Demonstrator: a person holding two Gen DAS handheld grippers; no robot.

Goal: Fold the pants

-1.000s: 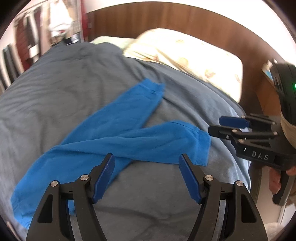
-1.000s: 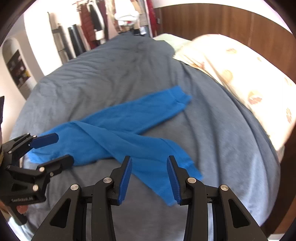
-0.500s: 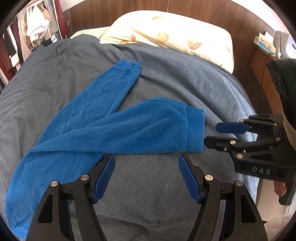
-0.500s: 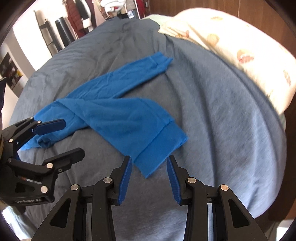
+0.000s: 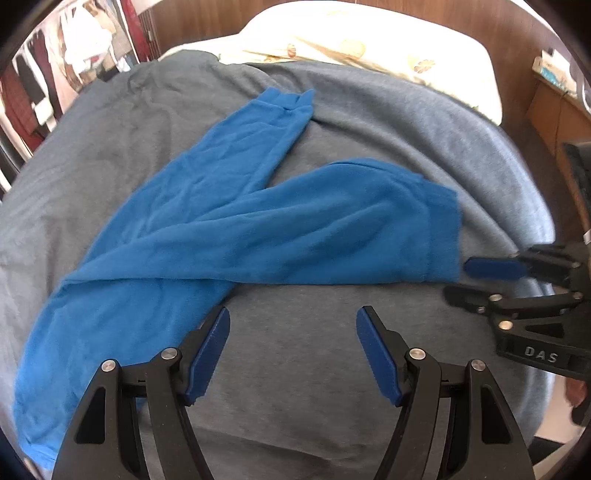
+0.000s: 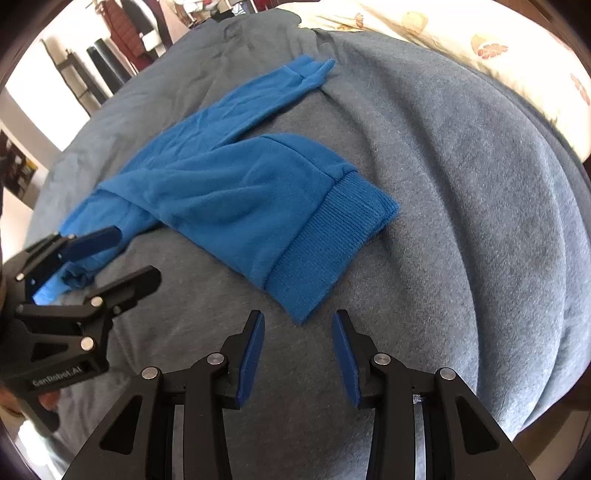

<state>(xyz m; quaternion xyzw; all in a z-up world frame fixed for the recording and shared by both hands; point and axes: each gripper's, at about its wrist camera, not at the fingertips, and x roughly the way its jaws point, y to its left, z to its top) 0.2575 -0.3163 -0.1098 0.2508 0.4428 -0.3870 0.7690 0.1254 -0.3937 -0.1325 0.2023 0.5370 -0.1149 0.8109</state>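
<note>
Blue pants [image 5: 229, 229] lie on a grey blanket [image 5: 295, 387], legs spread in a V. The near leg's ribbed cuff [image 6: 328, 240] points right; the far leg's cuff [image 5: 288, 101] points toward the pillow. My left gripper [image 5: 291, 321] is open and empty, just in front of the pants where the legs cross. My right gripper [image 6: 297, 326] is open and empty, its tips just short of the near cuff's corner; it also shows in the left wrist view [image 5: 476, 280]. The left gripper shows in the right wrist view [image 6: 110, 254] near the waist end.
A cream patterned pillow [image 5: 369, 44] lies against a wooden headboard [image 5: 443, 14] at the far side. Hanging clothes [image 5: 81, 55] are at the far left. A wooden bedside unit [image 5: 554, 107] stands at the right. The blanket's edge drops off on the right.
Both grippers have moved in closer to the pants. The right gripper has come up to the near cuff. Both stay open and empty.
</note>
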